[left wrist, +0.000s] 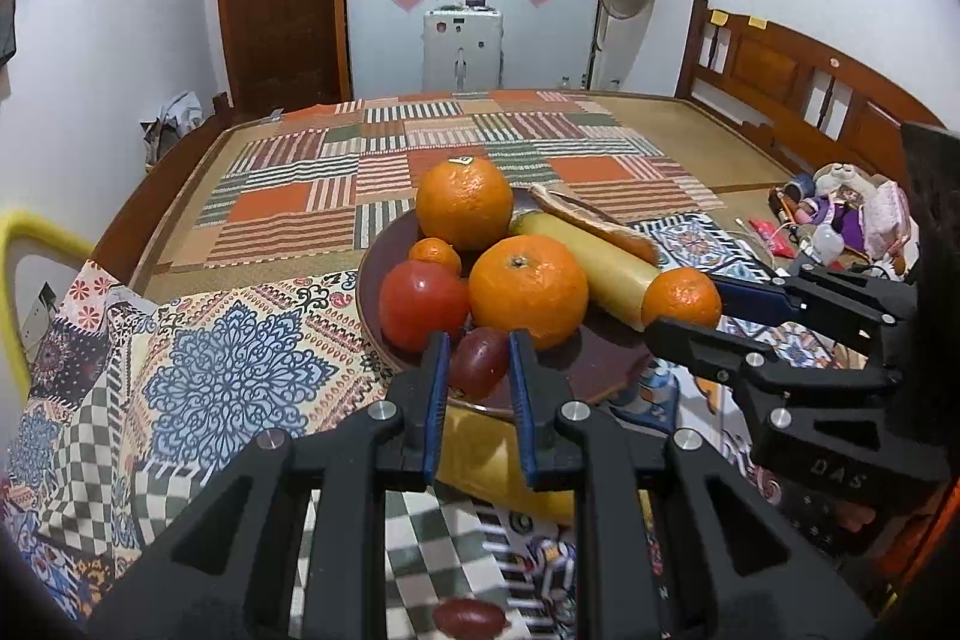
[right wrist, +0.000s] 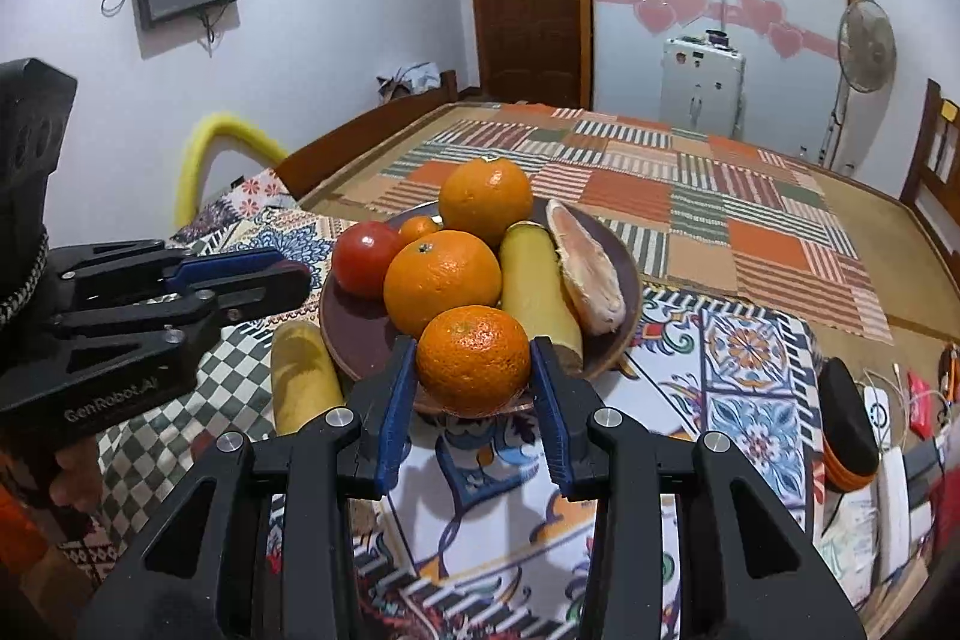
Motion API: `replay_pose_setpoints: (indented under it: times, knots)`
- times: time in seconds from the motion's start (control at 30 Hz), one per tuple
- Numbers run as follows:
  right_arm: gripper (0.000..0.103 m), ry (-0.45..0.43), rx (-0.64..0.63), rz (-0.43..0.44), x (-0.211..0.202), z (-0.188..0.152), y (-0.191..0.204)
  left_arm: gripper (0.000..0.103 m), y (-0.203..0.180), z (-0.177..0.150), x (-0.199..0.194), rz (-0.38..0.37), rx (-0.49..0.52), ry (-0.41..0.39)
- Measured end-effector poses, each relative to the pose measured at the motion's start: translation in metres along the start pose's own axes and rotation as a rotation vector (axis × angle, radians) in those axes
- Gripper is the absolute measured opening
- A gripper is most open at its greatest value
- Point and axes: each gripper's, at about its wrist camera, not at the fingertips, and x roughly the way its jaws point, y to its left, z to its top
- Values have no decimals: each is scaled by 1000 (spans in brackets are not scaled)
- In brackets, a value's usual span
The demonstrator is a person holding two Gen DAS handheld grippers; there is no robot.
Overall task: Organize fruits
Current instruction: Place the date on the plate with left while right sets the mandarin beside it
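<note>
Both grippers are loaded and carrying toward the plate (right wrist: 627,280), which sits on the patterned cloth (left wrist: 240,358) over the bed. Left gripper (left wrist: 477,358): fingers pinching a small dark red fruit, grape or plum, I cannot tell which (left wrist: 479,361), at the plate's near rim. Right gripper (right wrist: 474,364): fingers clamped on a small mandarin (right wrist: 473,358), hovering over the near rim. Already on the plate: two oranges (right wrist: 443,280), a tomato (right wrist: 363,259), a tiny mandarin and a pale yellow cylinder. Step in hand, as I judge it: delivery. Next move calls for lowering each fruit into a free spot before spreading the fingers, or the mandarin may roll off. A yellow piece (right wrist: 303,379) waits beside the plate.
</note>
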Motion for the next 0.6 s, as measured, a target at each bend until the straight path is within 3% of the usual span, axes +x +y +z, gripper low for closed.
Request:
replay_pose_setpoints:
  times: [0.6]
  knots:
    - [35,61,-76,8,23,-1,9,20,8,6,38,0,-3,70]
